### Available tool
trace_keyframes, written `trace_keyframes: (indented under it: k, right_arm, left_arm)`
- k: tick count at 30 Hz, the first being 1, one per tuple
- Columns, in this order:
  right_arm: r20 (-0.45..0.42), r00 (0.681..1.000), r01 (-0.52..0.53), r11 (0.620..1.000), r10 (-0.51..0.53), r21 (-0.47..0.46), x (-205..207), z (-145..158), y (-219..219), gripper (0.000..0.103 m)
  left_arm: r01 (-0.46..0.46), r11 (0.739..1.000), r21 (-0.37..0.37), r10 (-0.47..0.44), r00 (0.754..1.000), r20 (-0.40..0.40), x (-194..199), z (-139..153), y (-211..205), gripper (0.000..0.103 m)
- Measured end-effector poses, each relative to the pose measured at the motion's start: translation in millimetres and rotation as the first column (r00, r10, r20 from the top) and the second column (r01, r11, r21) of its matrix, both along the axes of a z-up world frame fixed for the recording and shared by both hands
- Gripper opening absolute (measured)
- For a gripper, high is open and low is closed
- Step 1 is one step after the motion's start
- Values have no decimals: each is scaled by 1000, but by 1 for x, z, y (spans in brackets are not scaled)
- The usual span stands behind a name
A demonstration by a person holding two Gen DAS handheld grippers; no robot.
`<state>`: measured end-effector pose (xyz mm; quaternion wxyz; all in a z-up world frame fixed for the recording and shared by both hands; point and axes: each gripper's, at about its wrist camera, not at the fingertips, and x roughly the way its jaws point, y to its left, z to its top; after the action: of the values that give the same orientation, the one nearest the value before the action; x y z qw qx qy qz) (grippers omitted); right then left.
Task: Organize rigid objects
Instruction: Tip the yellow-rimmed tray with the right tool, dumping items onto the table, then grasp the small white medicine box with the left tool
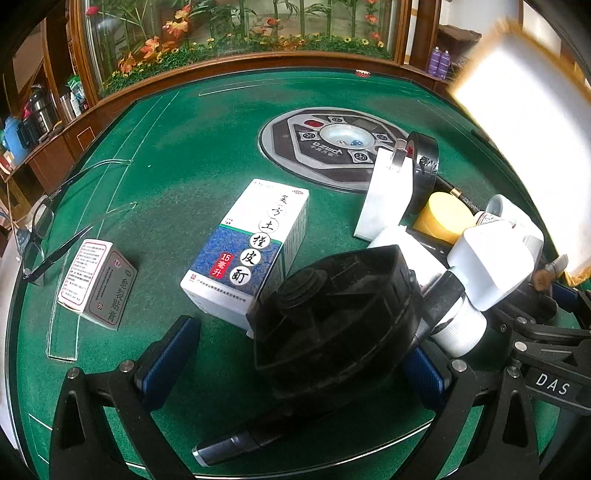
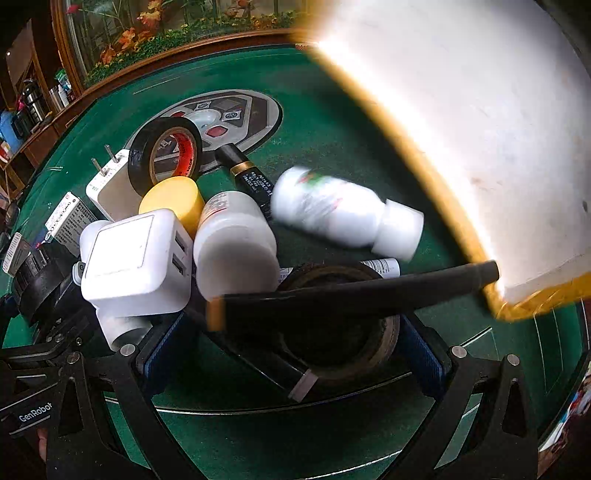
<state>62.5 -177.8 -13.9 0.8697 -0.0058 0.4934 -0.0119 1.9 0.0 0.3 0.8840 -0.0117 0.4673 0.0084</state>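
Note:
A heap of small objects lies on the green table (image 1: 184, 155). In the right wrist view I see a white USB charger (image 2: 133, 262), a white bottle (image 2: 236, 243), a blurred white bottle (image 2: 340, 210) in motion, a yellow cap (image 2: 173, 201), a black tape roll (image 2: 166, 153) and a black pen (image 2: 351, 291). My right gripper (image 2: 291, 347) is open around a dark round object (image 2: 340, 332). My left gripper (image 1: 295, 350) is open, with a black round plastic object (image 1: 332, 314) between its fingers. A blue-and-white medicine box (image 1: 251, 251) lies just beyond it.
A tilted white box with a yellow rim (image 2: 480, 129) hangs above the heap on the right. A small grey box (image 1: 98, 282) and glasses (image 1: 37, 236) lie at the left. A round control panel (image 1: 332, 147) sits mid-table. A wooden cabinet (image 1: 240, 29) stands behind.

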Motion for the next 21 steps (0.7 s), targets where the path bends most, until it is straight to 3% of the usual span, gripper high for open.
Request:
trace_keyframes:
  k: [21]
  right_arm:
    - [0, 1000, 1, 1000, -1, -1, 0, 1, 3, 103]
  left_arm:
    - [0, 1000, -1, 0, 1000, 4, -1, 0, 0, 103]
